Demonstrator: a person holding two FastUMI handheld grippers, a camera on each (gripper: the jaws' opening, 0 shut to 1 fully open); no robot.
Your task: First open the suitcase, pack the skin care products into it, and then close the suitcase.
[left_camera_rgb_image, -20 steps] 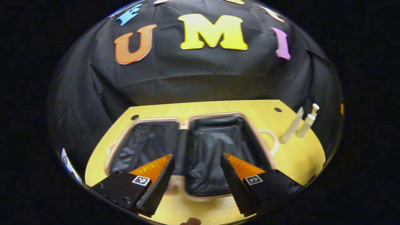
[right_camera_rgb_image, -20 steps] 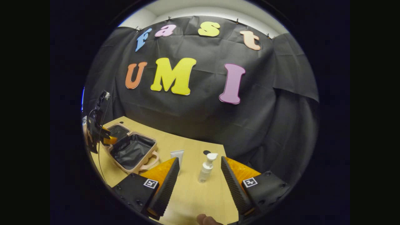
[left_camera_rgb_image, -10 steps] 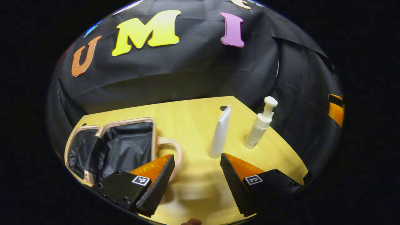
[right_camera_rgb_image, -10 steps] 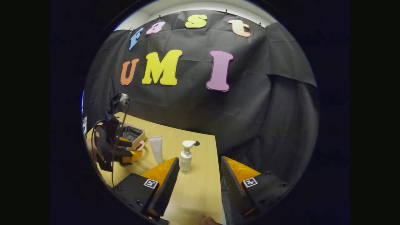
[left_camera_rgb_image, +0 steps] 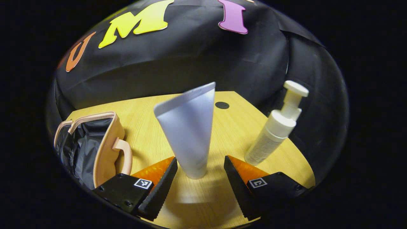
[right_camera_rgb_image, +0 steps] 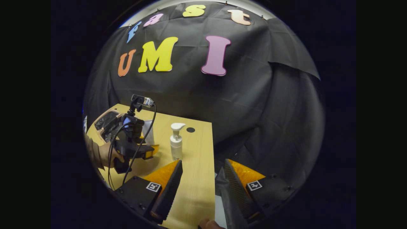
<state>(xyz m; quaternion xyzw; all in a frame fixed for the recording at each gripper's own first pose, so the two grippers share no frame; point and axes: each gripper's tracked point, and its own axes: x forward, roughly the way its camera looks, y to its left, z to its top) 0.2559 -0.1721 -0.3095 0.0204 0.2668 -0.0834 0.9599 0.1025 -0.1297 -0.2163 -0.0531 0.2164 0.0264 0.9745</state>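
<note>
A white squeeze tube stands cap-down on the wooden table, right between my left gripper's open fingers, which sit on either side of its cap without pressing it. A white pump bottle stands upright to the tube's right. The pink suitcase lies open at the left, black lining showing, handle toward the tube. In the right gripper view the left gripper, held by a hand, is at the tube, beside the pump bottle. My right gripper stands open over the table's right edge, empty.
The wooden table has a small dark hole near its far corner. Its right edge runs just under the right gripper. Black cloth walls close the booth behind and to the right.
My left gripper swung right from the open suitcase and closed in on the tube, which now stands between its fingers. The right gripper drifted right, toward the table's edge.
</note>
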